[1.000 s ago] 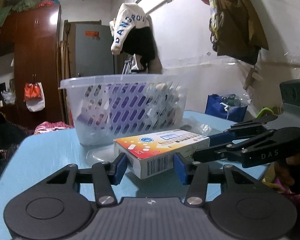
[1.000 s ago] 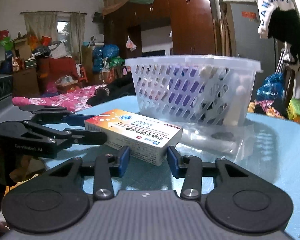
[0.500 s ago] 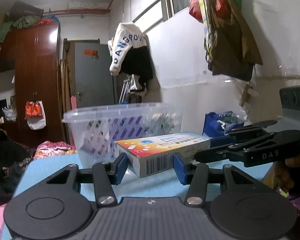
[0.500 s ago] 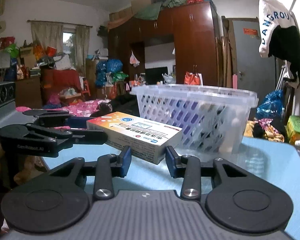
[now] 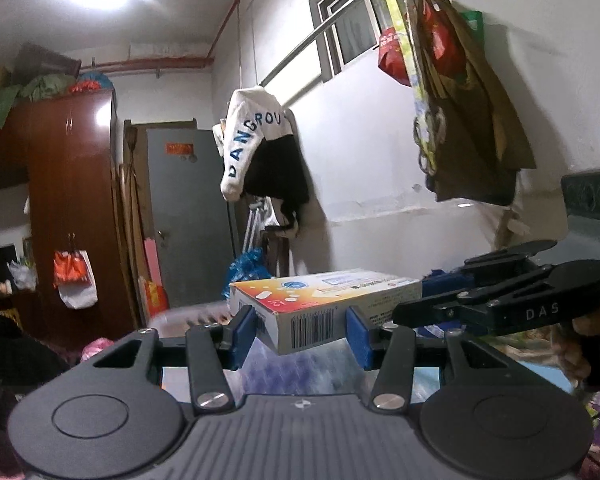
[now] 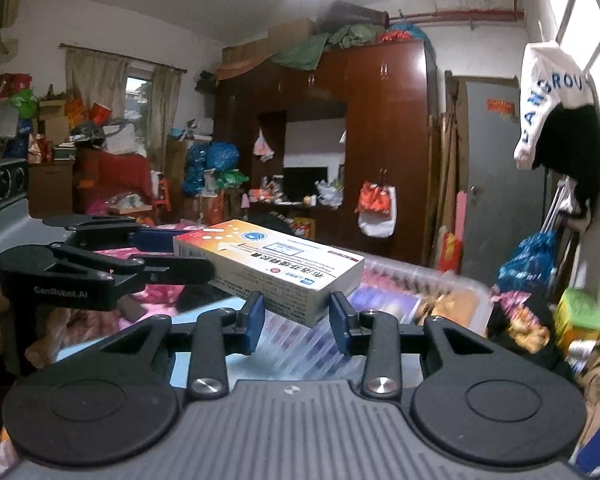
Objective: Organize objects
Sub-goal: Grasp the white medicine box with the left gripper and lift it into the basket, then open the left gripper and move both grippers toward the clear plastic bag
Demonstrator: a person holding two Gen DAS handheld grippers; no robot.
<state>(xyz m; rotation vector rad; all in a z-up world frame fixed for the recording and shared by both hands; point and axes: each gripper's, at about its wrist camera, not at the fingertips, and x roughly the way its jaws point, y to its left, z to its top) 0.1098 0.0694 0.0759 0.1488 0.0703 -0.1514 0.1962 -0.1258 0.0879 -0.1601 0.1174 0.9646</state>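
Left wrist view: the medicine box (image 5: pixel 324 308) sits at centre frame, lifted clear of the table, barcode end toward the camera. The left hand-held gripper (image 5: pixel 302 334) has its blue pads (image 5: pixel 244 330) against the two sides of that end, clamped on the box. The right hand-held gripper (image 5: pixel 440 296) enters from the right edge of the frame and reaches the far end of the same box; its fingertips are partly hidden behind the carton. Right wrist view: the box (image 6: pixel 268 268) lies centre frame, tilted with its near corner lowest, held between the blue pads (image 6: pixel 254 322) of the right hand-held gripper (image 6: pixel 298 320); these jaws have just been closing, with the box between them, and the pads look pressed on its near end. The left hand-held gripper (image 6: pixel 188 266) comes in from the left edge of the frame onto the far end. The basket (image 6: pixel 432 292), white and perforated, is blurred and sits below and behind the box, lower right of centre. A white and black jacket (image 5: pixel 260 148) hangs on the wall, upper centre of the left view.
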